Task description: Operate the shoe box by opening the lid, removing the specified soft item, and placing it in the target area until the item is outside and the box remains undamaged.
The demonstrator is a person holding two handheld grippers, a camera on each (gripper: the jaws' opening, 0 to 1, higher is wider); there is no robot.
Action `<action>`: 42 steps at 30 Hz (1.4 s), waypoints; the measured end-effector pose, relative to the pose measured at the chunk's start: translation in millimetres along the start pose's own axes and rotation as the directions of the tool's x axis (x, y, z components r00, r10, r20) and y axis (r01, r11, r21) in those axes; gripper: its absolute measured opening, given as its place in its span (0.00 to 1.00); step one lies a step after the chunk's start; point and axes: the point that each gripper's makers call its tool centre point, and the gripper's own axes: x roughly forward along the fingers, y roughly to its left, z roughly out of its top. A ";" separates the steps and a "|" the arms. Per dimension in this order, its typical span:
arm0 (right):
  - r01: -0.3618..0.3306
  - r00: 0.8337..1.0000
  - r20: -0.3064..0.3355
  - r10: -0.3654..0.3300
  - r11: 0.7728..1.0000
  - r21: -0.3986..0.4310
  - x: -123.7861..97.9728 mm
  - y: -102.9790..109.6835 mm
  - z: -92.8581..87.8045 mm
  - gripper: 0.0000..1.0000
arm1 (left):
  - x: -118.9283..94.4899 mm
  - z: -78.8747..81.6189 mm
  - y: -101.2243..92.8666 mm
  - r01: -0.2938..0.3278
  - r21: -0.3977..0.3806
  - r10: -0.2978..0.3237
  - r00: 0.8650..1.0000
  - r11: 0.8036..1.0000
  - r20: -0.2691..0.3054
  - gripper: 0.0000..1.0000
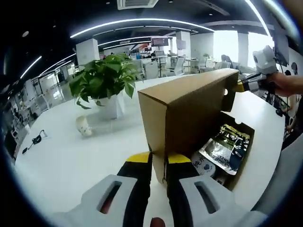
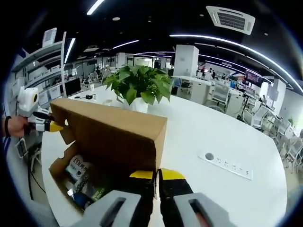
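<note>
left gripper view showed the left gripper (image 1: 158,163) clamped on one end corner of the raised lid (image 1: 189,101) of the shoe box (image 1: 239,163); right gripper (image 2: 156,177) pinched the opposite corner. soft packets (image 1: 227,146) lay inside, below the lid, reachable from the open front. white table (image 1: 71,156) offered room around.

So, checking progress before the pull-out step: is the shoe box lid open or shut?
Open. The cardboard lid stands raised, each gripper pinching a corner of it, and packets show inside the shoe box.
</note>
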 end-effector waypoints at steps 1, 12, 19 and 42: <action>-0.001 1.000 -0.004 0.001 1.000 0.000 1.6 -0.5 -0.8 0.00 | 1.1 -1.1 0.6 -0.001 -0.003 0.001 1.000 1.000 -0.004 0.10; -0.009 1.000 -0.029 0.009 1.000 0.005 14.8 -1.9 -6.2 0.00 | 11.6 -5.3 5.2 -0.003 -0.023 0.002 1.000 1.000 -0.021 0.10; -0.014 0.999 -0.048 0.014 1.000 0.007 23.5 -3.4 -11.9 0.00 | 18.1 -8.9 7.7 -0.002 -0.035 0.001 1.000 0.999 -0.031 0.10; -0.024 0.996 -0.091 0.025 1.000 0.015 49.2 -8.6 -16.5 0.00 | 37.1 -6.4 18.7 -0.018 -0.059 0.015 0.999 0.998 -0.044 0.09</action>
